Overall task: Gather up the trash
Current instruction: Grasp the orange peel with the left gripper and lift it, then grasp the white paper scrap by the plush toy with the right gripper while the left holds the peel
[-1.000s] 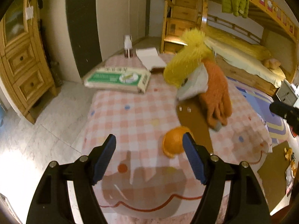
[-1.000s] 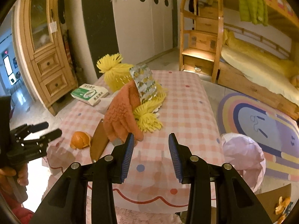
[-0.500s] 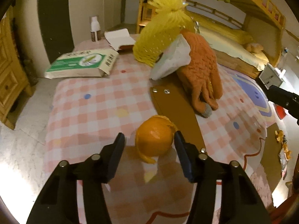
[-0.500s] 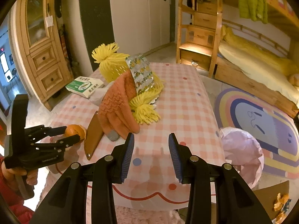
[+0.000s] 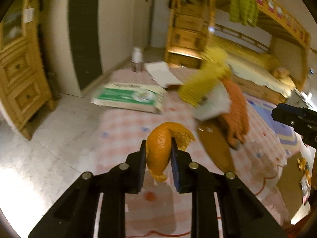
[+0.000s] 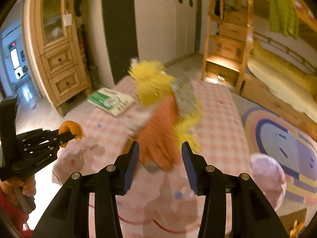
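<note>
My left gripper [image 5: 158, 148] is shut on an orange peel [image 5: 160, 148] and holds it above the pink checked tablecloth [image 5: 126, 123]. The peel [image 6: 72, 129] and left gripper [image 6: 67, 135] also show at the left of the right wrist view. My right gripper [image 6: 160, 154] is open and empty, above the table's near edge, facing the orange glove [image 6: 158, 127]. A crumpled white tissue [image 5: 212, 107] lies against the yellow knit hat [image 5: 204, 83] and the orange glove [image 5: 235, 107]. A foil blister pack [image 6: 185, 99] leans on the pile.
A green and white packet [image 5: 128, 99] lies at the table's far left edge. A small bottle [image 5: 137, 59] and a white box [image 5: 161, 74] stand at the far end. A brown leather piece [image 5: 216, 146] lies beside the glove. A pink-lined bin [image 6: 267, 170] stands right of the table.
My left gripper closed on the orange peel and lifted it off the table. My right gripper moved forward toward the glove and opened wider.
</note>
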`<state>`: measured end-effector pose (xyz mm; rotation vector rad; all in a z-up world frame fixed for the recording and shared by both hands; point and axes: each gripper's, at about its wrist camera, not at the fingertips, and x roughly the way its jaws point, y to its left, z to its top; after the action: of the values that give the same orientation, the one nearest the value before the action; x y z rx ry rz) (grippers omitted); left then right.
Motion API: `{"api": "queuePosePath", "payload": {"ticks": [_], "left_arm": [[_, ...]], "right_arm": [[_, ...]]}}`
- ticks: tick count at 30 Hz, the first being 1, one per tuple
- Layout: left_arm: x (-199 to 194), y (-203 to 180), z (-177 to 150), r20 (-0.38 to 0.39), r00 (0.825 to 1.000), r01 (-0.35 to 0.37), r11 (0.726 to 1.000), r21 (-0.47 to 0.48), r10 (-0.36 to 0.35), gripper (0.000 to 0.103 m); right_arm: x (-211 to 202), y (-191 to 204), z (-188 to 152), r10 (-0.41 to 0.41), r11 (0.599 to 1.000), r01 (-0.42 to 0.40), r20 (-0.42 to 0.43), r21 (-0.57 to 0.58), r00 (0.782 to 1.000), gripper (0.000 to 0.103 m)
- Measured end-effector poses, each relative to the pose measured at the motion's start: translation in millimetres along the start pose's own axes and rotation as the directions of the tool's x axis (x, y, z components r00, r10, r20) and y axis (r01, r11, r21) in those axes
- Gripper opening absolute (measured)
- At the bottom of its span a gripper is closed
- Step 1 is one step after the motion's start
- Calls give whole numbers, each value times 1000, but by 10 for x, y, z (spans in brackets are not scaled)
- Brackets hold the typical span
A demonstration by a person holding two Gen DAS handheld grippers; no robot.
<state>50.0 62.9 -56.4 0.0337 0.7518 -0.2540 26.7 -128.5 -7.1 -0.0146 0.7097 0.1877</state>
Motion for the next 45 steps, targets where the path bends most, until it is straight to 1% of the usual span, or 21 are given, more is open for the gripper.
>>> {"api": "queuePosePath", "payload": {"ticks": [4, 9, 14, 19, 23, 25, 26, 27, 28, 29, 30, 31, 32, 34, 38, 41, 45], "left_arm": [[-81, 308, 71, 11, 997, -82, 996, -36, 82, 21], [-70, 552, 61, -3, 992, -124, 991, -59, 124, 21], [56, 618, 70, -33, 992, -121, 991, -64, 119, 21], [138, 536, 71, -46, 994, -100, 994, -33, 98, 21], [195, 507, 72, -59, 994, -89, 996, -20, 88, 21], [214, 499, 66, -65, 994, -85, 996, -19, 83, 21], [225, 497, 67, -67, 994, -83, 996, -19, 82, 21], [228, 493, 64, -70, 994, -82, 996, -20, 80, 21], [226, 493, 64, -70, 994, -80, 997, -21, 78, 21], [224, 490, 63, -71, 994, -79, 997, -21, 77, 21], [218, 484, 60, -71, 994, -79, 997, -20, 78, 21], [210, 477, 58, -71, 994, -80, 997, -18, 78, 21], [201, 469, 56, -71, 994, -80, 997, -17, 79, 21], [178, 451, 51, -70, 994, -80, 997, -14, 79, 21], [109, 393, 73, -60, 995, -77, 997, -10, 76, 21], [7, 331, 94, -38, 997, -70, 997, -15, 69, 21], [-152, 183, 111, -7, 999, -45, 999, -12, 45, 21]], "right_arm": [[165, 231, 209, 36, 999, -36, 16, -27, 999, 47], [358, 277, 251, 41, 999, -41, -5, -4, 999, 46], [526, 264, 213, 43, 999, -42, -44, 32, 998, 45], [720, 341, 200, 40, 998, -36, -77, 60, 996, 46], [875, 349, 239, -7, 996, 15, -96, 86, 995, 46], [940, 341, 282, -54, 993, 64, -101, 100, 993, 45], [961, 341, 293, -67, 992, 77, -101, 102, 993, 43], [986, 349, 304, -85, 990, 95, -104, 102, 991, 33], [1011, 356, 303, -108, 988, 119, -109, 98, 988, 26], [1030, 356, 301, -132, 985, 143, -114, 97, 985, 14], [1042, 355, 295, -141, 983, 153, -118, 100, 983, 6], [1043, 343, 281, -149, 981, 162, -121, 102, 981, 5], [1023, 327, 262, -147, 982, 160, -117, 105, 982, 2], [953, 293, 258, -131, 983, 142, -99, 113, 986, 1], [673, 287, 289, -45, 993, 48, -28, 106, 999, 1], [393, 313, 333, 15, 997, -17, 18, 78, 1000, 1], [117, 319, 389, 56, 997, -60, 64, 57, 996, 1]]}}
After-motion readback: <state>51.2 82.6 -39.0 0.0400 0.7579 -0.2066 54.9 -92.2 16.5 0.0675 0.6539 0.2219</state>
